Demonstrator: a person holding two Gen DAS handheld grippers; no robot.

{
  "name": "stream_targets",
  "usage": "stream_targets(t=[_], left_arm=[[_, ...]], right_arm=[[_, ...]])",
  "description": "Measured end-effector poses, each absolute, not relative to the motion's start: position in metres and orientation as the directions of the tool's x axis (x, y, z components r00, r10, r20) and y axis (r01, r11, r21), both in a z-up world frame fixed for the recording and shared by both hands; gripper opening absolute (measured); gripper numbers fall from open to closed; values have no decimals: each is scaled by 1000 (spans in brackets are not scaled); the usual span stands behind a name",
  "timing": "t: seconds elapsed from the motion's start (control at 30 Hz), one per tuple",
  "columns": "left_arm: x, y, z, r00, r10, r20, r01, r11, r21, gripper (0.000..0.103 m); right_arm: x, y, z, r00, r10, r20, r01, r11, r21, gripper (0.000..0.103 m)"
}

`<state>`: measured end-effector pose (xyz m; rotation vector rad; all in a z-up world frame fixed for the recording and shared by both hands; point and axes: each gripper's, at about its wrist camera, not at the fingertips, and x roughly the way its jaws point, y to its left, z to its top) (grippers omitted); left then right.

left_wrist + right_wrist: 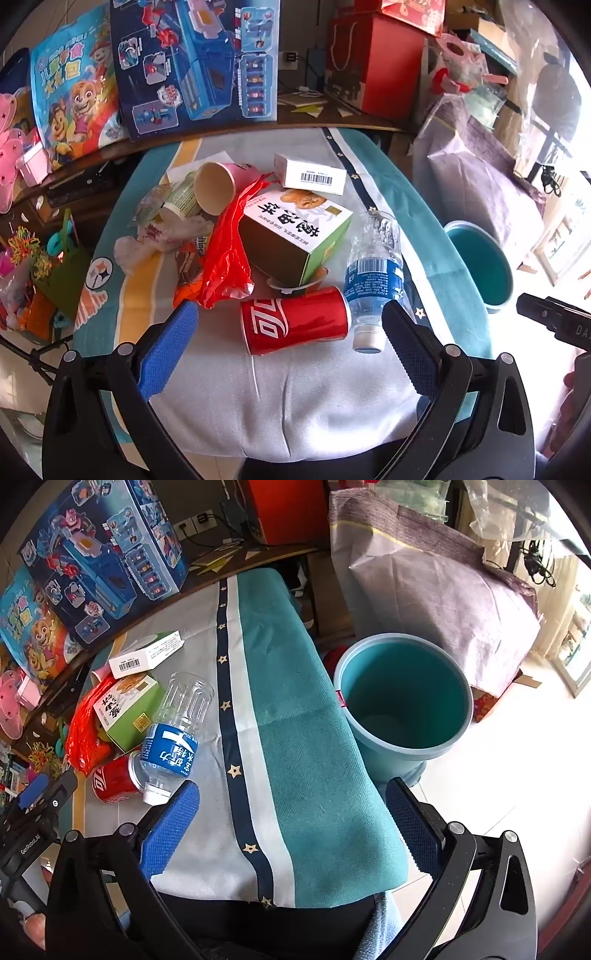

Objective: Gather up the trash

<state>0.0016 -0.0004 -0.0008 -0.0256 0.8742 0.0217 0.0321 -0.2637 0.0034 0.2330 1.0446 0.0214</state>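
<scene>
A pile of trash lies on the cloth-covered table [258, 387]: a red cola can [295, 320] on its side, a clear water bottle [373, 277] with a blue label, a green snack box [295, 232], a small white box [310, 174], a red plastic bag [225, 251], a paper cup [216, 188] and crumpled wrappers [162, 229]. My left gripper [290, 332] is open, its jaws on either side of the can and the bottle's cap, just in front of them. My right gripper [291, 812] is open and empty above the table's teal right edge. The teal bin [402, 705] stands on the floor to the right; the bottle [173, 738] and can [110, 781] lie to the left of the right gripper.
A dark shelf behind the table holds toy boxes [195, 62] and red gift bags [373, 62]. A large purple-grey sack [436, 602] leans behind the bin. Toys and a green bag [62, 269] crowd the left. The left gripper's body [33, 812] shows at the right wrist view's left edge.
</scene>
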Motion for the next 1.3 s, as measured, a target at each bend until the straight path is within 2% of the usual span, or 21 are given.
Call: stream_targets(t=[0.23,1.3], left_arm=[[-5,5,10,670,0,-742,-26,999,-23,99],[0,7,5,642,-25,-767,2,1000,-31,99]], right_arm=[[24,-263,6,542,112,-833,87,978,188,97],[30,-269,1,485,112,-867,123,973,194,97]])
